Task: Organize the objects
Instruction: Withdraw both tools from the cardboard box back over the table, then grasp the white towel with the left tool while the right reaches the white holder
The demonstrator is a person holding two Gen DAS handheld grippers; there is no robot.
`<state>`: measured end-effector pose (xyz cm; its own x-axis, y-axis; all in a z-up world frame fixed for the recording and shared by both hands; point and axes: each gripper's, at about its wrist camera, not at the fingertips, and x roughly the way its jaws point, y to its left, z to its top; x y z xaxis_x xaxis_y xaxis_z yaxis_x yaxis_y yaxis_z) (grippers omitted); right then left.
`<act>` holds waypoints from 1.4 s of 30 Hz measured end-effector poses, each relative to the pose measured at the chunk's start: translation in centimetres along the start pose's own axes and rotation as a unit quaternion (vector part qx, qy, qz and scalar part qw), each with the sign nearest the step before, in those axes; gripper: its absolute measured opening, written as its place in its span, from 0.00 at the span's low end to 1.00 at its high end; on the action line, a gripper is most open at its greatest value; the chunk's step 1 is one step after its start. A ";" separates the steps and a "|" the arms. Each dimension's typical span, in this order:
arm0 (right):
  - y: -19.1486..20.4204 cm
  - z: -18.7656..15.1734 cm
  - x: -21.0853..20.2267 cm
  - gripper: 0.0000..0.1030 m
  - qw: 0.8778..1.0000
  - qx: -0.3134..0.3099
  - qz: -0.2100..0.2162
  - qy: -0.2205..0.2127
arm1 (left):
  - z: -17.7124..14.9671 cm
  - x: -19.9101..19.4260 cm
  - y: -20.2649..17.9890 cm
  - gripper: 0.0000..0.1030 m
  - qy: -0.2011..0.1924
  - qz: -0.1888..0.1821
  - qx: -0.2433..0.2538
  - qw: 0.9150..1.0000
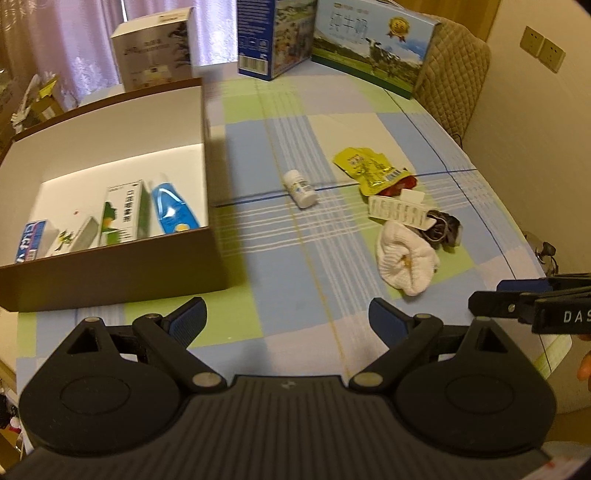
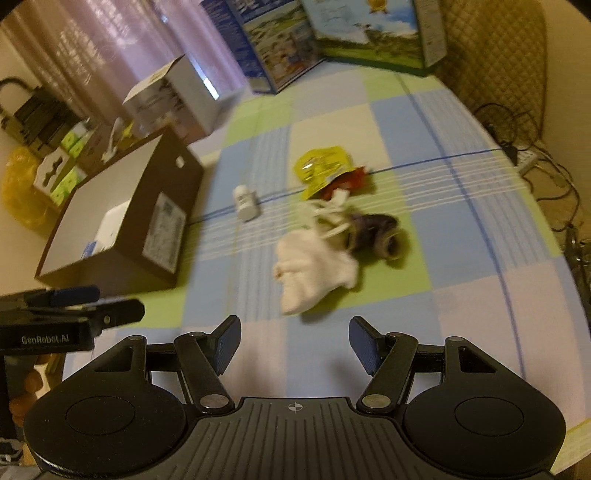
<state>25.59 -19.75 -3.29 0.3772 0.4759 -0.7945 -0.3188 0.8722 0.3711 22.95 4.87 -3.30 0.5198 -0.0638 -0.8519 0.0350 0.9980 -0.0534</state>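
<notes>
A brown box with a white inside (image 1: 110,273) (image 2: 155,206) stands at the left and holds a blue tube (image 1: 171,208), a green-white carton (image 1: 122,214) and other small packs. On the checked cloth lie a white pill bottle (image 1: 301,188) (image 2: 246,203), a yellow packet (image 1: 369,170) (image 2: 321,166), a white blister strip (image 1: 399,212), a dark sock (image 1: 443,229) (image 2: 376,232) and a white sock (image 1: 406,262) (image 2: 314,273). My left gripper (image 1: 288,321) is open and empty, near the box's front corner. My right gripper (image 2: 295,347) is open and empty, just short of the white sock.
Milk cartons (image 1: 373,44) (image 2: 369,29), a blue carton (image 1: 273,37) and a white box (image 1: 155,48) (image 2: 181,99) stand at the table's far edge. A quilted chair back (image 1: 454,70) is at the far right. Cables lie on the floor (image 2: 535,158).
</notes>
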 end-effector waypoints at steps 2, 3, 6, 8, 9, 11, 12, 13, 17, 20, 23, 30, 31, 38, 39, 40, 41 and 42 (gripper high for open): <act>-0.7 0.2 -0.3 0.62 1.000 0.004 -0.003 -0.012 | 0.2 0.4 -0.7 0.90 0.003 -0.003 0.004 1.000; -1.0 0.2 -0.4 0.62 1.000 0.004 -0.008 -0.016 | 0.3 0.6 -1.0 0.90 0.004 -0.004 0.006 1.000; -1.8 0.5 -0.6 0.62 1.000 0.003 -0.020 -0.017 | 0.6 1.2 -1.8 0.90 0.007 -0.009 0.011 1.000; -2.4 0.7 -0.6 0.62 1.000 0.003 -0.025 -0.014 | 0.8 1.7 -2.5 0.90 0.009 -0.011 0.013 1.000; -2.7 0.7 -0.7 0.62 1.000 0.005 -0.026 -0.016 | 0.9 1.9 -2.8 0.90 0.010 -0.012 0.015 1.000; -3.3 1.0 -0.6 0.62 0.999 0.012 -0.030 -0.016 | 1.0 2.3 -3.3 0.90 0.011 -0.014 0.018 1.000; -3.6 1.0 -0.5 0.62 0.999 0.013 -0.033 -0.014 | 1.1 2.5 -3.5 0.90 0.012 -0.016 0.019 1.000; -3.9 1.1 -0.5 0.62 0.999 0.013 -0.039 -0.013 | 1.2 2.7 -3.8 0.90 0.014 -0.018 0.021 1.000; -5.2 1.3 0.0 0.62 0.998 0.008 -0.061 -0.006 | 1.6 3.8 -4.9 0.90 0.019 -0.027 0.026 0.999; -6.4 1.3 0.2 0.62 0.997 0.011 -0.078 -0.006 | 1.8 4.8 -5.8 0.90 0.022 -0.033 0.031 0.999; -7.7 1.4 0.3 0.62 0.996 0.024 -0.085 -0.003 | 2.2 6.0 -6.7 0.90 0.028 -0.046 0.033 0.998; -10.1 1.4 0.2 0.62 0.994 0.042 -0.097 0.000 | 3.0 8.8 -9.2 0.89 0.028 -0.072 0.057 0.995; -10.4 1.3 0.2 0.62 0.994 0.046 -0.099 0.001 | 3.1 9.3 -9.6 0.88 0.029 -0.074 0.059 0.995; -12.1 1.1 0.0 0.62 0.992 0.063 -0.109 0.005 | 4.0 12.3 -11.1 0.81 0.034 -0.076 0.072 0.994; -12.3 1.1 0.0 0.62 0.992 0.064 -0.109 0.006 | 4.1 12.7 -11.3 0.79 0.036 -0.075 0.074 0.994; -12.4 1.1 0.0 0.62 0.992 0.065 -0.108 0.008 | 4.2 13.1 -11.4 0.76 0.038 -0.076 0.074 0.994; -12.5 1.1 0.0 0.62 0.992 0.065 -0.107 0.008 | 4.3 13.4 -11.5 0.74 0.039 -0.077 0.073 0.994; -12.6 1.1 0.1 0.62 0.992 0.065 -0.104 0.008 | 4.3 13.7 -11.6 0.70 0.041 -0.077 0.073 0.993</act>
<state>30.61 -30.58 -7.47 0.4093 0.2824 -0.8676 -0.1202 0.9593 0.2555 33.38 -7.54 -12.12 0.4268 -0.2099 -0.8796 0.2360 0.9648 -0.1158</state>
